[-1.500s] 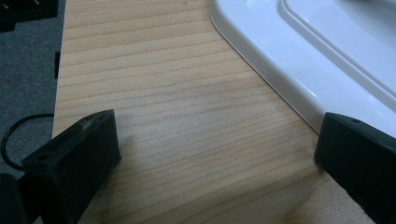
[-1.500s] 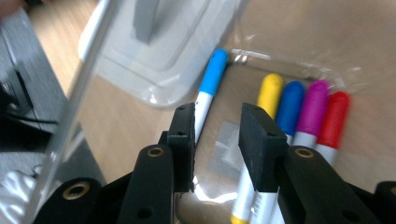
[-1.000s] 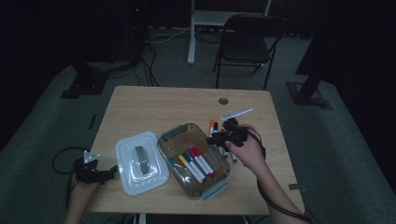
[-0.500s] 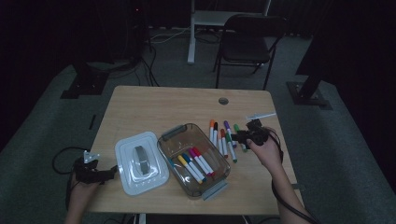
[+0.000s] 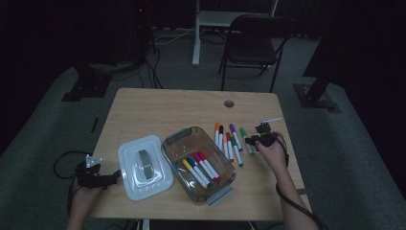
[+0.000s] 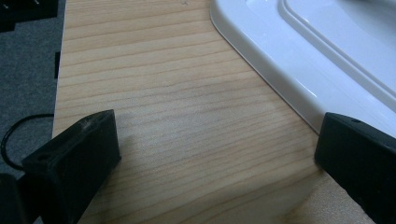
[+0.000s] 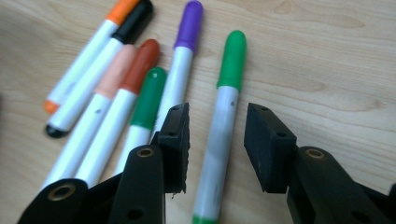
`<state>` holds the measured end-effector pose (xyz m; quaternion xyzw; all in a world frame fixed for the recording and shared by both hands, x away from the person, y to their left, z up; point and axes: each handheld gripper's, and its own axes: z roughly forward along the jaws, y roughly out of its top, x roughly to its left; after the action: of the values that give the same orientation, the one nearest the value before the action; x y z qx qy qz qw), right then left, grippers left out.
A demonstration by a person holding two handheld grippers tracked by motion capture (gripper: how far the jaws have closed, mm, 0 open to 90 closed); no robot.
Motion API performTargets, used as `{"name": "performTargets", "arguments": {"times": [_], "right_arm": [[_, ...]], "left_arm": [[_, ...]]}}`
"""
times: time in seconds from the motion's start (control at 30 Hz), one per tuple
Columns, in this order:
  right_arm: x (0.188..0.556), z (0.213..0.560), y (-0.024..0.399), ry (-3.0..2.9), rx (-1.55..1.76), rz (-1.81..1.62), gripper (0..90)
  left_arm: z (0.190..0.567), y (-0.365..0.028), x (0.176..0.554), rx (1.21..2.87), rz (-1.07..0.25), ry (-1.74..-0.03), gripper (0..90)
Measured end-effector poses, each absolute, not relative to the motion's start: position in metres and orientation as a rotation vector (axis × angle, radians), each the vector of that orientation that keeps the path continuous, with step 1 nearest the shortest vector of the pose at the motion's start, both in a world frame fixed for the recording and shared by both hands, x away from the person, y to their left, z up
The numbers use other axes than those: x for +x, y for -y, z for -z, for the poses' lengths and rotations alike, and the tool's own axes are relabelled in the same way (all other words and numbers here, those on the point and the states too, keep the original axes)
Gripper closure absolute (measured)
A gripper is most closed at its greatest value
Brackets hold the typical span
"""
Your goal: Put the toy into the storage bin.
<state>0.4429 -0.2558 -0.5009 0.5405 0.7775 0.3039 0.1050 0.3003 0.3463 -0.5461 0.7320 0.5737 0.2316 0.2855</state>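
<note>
Between the parted jaws of the right tool (image 7: 217, 142) lies the green marker (image 7: 223, 116), flat on the table (image 7: 327, 60), rightmost of the loose markers; neither pad presses it.

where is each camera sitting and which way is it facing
High view: fixed above the person's side, looking forward and down on the table; forearms and both grippers enter from below.
Left gripper view: rides the left gripper, facing table wood and the white lid; jaws wide apart.
Right gripper view: rides the right gripper, jaws straddling the green marker.
Shared: high and right views both show the loose markers.
</note>
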Motion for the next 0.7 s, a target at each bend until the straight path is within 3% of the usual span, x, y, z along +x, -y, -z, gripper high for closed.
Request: {"name": "performTargets", "arguments": {"times": [0.3, 0.7], "right_arm": [[0.461, 0.518, 0.245, -2.298, 1.618, -0.811, 62.3], [0.464, 0.522, 0.24, -2.239, 1.653, -0.765, 75.6]], "left_arm": [[0.546, -0.346, 0.3, 1.957, -0.619, -1.534, 0.5], [0.546, -0.346, 0.3, 1.957, -0.619, -1.534, 0.5]]}}
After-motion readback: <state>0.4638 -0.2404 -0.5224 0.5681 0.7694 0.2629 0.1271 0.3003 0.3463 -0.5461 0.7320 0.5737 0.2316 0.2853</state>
